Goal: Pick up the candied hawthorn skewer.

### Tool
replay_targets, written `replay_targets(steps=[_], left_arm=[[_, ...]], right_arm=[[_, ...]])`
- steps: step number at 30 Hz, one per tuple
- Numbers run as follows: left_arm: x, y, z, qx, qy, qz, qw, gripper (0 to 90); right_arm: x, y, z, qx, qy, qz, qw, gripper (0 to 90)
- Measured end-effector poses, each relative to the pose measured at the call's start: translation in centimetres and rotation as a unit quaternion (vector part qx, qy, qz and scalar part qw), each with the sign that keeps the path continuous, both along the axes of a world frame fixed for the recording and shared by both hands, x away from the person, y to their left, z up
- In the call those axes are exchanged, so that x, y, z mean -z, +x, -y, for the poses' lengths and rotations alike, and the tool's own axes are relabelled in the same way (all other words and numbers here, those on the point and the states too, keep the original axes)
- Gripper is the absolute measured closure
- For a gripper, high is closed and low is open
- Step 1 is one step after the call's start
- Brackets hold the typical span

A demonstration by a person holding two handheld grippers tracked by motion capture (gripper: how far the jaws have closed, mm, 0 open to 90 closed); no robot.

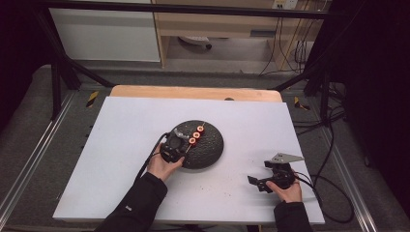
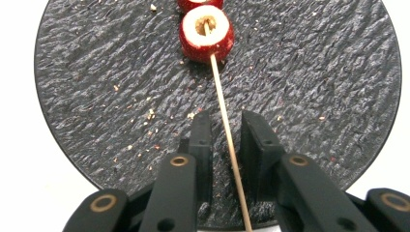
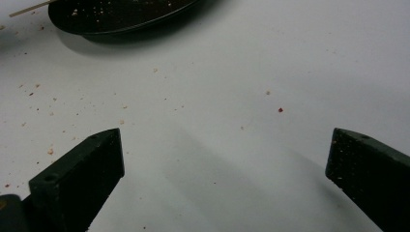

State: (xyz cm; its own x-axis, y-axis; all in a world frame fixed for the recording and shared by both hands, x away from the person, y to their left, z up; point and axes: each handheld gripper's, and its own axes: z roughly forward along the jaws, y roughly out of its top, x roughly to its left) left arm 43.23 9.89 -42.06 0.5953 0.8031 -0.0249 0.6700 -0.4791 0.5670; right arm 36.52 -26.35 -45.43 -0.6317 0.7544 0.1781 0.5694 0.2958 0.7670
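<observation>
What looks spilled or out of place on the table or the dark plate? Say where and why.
Small reddish and pale crumbs lie scattered over the white table near the round black textured plate and on the plate too. They look shed from the red fruit pieces on the thin wooden skewer.

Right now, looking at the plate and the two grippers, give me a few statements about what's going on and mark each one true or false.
1. The skewer runs between the left gripper's jaws. True.
2. The skewered red fruit pieces lie on a white plate. False: the plate is dark and rough-textured.
3. The right gripper is holding the skewer's other end. False: its jaws stand wide apart over the bare white table, away from the plate.
4. Crumbs are scattered on the table near the plate. True.
5. The nearest fruit piece shows a pale cut face with the skewer through its middle. True.
</observation>
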Motion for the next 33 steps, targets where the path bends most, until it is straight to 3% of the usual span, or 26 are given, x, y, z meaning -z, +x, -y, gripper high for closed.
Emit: replay_targets(steps=[15, 33], left_arm=[[0.1, 0.0, 0.2, -0.026, 0.001, 0.004, 0.9996, 87.1], [-0.9, -1.1, -2.4, -0.029, -0.046, 0.042, 0.9977, 87.9]], right_arm=[[0.0, 0.0, 0.0, -0.001, 0.0, 0.0, 1.0, 1.0], [0.1, 0.0, 0.0, -0.002, -0.004, 0.0, 1.0, 1.0]])
